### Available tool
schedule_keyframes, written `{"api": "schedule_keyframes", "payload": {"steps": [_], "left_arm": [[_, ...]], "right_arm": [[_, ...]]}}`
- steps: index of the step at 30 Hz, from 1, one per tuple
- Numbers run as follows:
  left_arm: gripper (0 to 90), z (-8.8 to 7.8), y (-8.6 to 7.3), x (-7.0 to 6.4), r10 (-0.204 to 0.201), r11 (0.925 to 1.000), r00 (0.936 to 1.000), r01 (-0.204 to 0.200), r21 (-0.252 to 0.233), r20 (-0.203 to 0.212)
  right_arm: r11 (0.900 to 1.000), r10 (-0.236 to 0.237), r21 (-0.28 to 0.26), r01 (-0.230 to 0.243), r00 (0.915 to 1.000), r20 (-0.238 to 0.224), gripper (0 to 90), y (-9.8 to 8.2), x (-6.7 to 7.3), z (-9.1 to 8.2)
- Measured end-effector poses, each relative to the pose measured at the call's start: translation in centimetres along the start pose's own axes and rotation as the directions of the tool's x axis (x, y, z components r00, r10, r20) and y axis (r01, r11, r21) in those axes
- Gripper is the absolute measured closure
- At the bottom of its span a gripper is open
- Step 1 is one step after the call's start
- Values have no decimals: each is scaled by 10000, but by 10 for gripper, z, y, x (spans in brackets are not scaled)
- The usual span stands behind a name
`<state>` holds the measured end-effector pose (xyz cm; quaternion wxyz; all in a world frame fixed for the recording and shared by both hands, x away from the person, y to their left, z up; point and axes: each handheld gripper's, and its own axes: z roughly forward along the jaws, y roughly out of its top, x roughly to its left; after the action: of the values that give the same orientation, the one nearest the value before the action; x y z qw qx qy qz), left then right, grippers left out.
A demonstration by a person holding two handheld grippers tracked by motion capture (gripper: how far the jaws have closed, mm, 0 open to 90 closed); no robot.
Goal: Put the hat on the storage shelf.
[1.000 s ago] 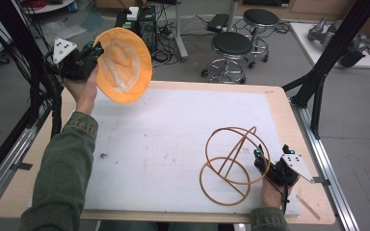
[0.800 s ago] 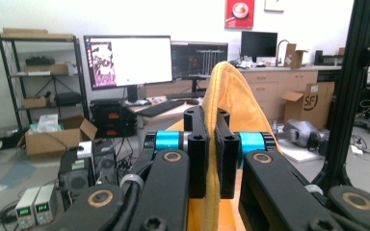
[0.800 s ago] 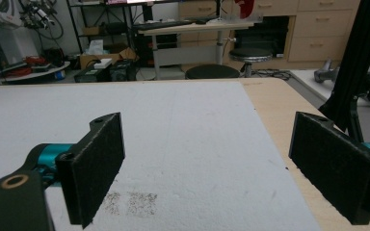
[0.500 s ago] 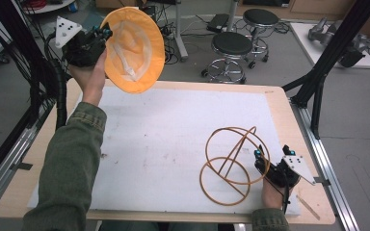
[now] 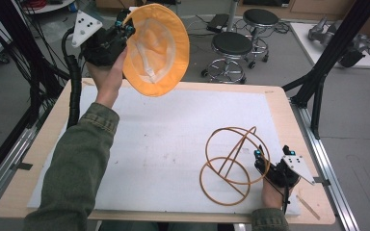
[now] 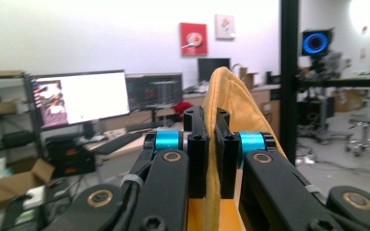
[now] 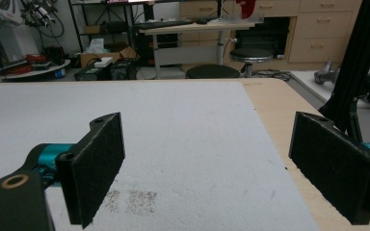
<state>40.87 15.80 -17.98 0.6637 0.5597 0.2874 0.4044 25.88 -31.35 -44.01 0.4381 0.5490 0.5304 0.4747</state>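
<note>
An orange-yellow cloth hat (image 5: 156,50) hangs in the air above the table's far left corner, with its pale lining turned toward the table. My left gripper (image 5: 125,26) is shut on its brim. In the left gripper view the black pads (image 6: 197,154) pinch the yellow hat (image 6: 243,108) edge-on. A golden wire-ring stand (image 5: 232,154) rests on the white mat (image 5: 173,139) at the near right. Just right of it, low over the mat, my right gripper (image 5: 262,161) is open. Its jaws (image 7: 207,163) stand wide apart with nothing between them.
The mat covers most of the wooden table (image 5: 279,110). Black frame posts (image 5: 318,82) rise at the right edge and a cable bundle (image 5: 72,86) hangs at the left. Round stools (image 5: 231,45) stand on the floor beyond the far edge.
My left hand has lifted the hat higher and carried it right, farther from the person. The right gripper and the wire stand have stayed put.
</note>
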Motion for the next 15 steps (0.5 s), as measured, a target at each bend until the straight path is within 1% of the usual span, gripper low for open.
{"api": "schedule_keyframes", "payload": {"steps": [3,6,7,8,10,12,13,15], "left_arm": [[865,-1,6,-8,-266,9994,9986,276,-205,465],[865,-2,11,-18,-127,9993,9973,152,-336,730],[865,-2,12,-21,-73,9993,9966,102,-351,817],[865,-2,12,-25,2,9993,9960,30,-361,897],[865,-2,12,-32,138,9993,9940,-100,-364,1081],[865,-1,11,-39,7,9998,9910,22,-212,1341],[865,-1,10,-43,-24,9998,9891,49,-170,1475],[865,0,10,-51,85,9998,9854,-50,-211,1700]], "right_arm": [[10000,32,17,-32,10000,-8,113,0,0,0],[10000,16,-1,-16,10000,-1,113,0,-1,-1],[9999,82,-66,-82,10000,27,113,0,0,-1],[9999,18,-153,-18,10000,23,113,0,-1,-2],[9996,123,-258,-122,9999,26,114,1,0,-2],[9997,138,-193,-137,9999,23,113,1,0,-2],[9999,33,-150,-32,10000,17,113,0,-1,-2],[9999,103,-130,-103,9999,23,113,0,-1,-2]]}}
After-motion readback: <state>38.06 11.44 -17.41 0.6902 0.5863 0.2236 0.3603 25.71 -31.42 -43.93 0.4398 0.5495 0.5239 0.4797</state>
